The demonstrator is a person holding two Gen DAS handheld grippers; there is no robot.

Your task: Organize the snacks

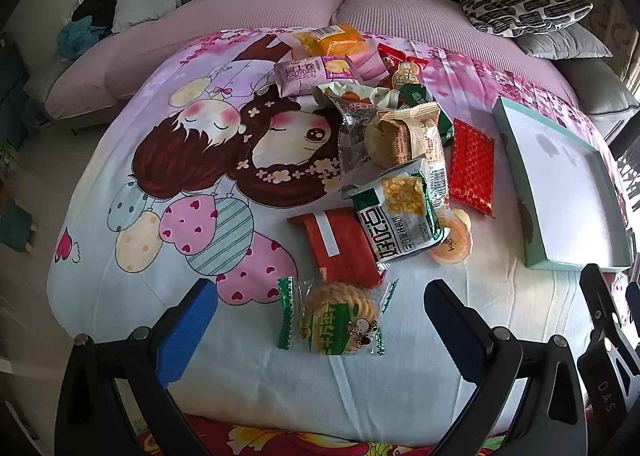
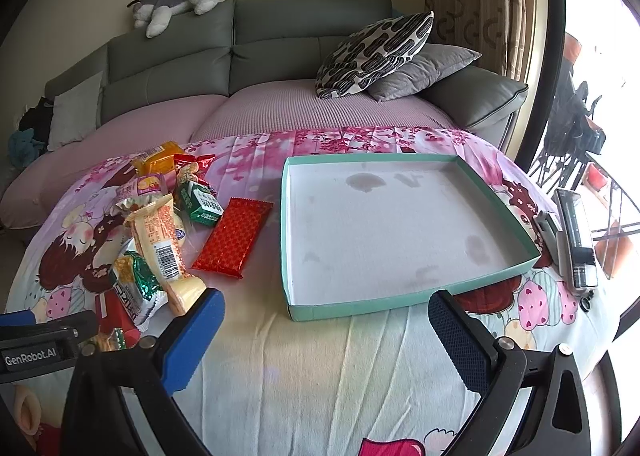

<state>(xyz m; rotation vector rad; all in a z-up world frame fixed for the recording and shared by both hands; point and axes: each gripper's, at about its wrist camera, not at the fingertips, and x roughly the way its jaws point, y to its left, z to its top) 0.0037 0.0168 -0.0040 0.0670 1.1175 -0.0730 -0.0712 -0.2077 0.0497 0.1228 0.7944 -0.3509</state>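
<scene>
my left tool [image 1: 318,320]: matt black plastic, blue textured pads | snack wrappers [image 1: 400,212]: glossy crinkled plastic film | red pack [image 2: 232,234]: shiny foil | tray [image 2: 400,306]: matt stained cardboard | sheet [image 2: 320,376]: soft printed cloth | sofa back [image 2: 312,28]: smooth leather-like

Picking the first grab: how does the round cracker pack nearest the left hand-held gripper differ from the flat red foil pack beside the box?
The clear, green-edged round cracker pack shows its biscuits; the flat red patterned foil pack is opaque. The cracker pack lies alone just ahead of the open left hand-held gripper; the foil pack lies further off, next to the teal shallow cardboard box. Both lie flat on the cloth, nothing on top.
</scene>
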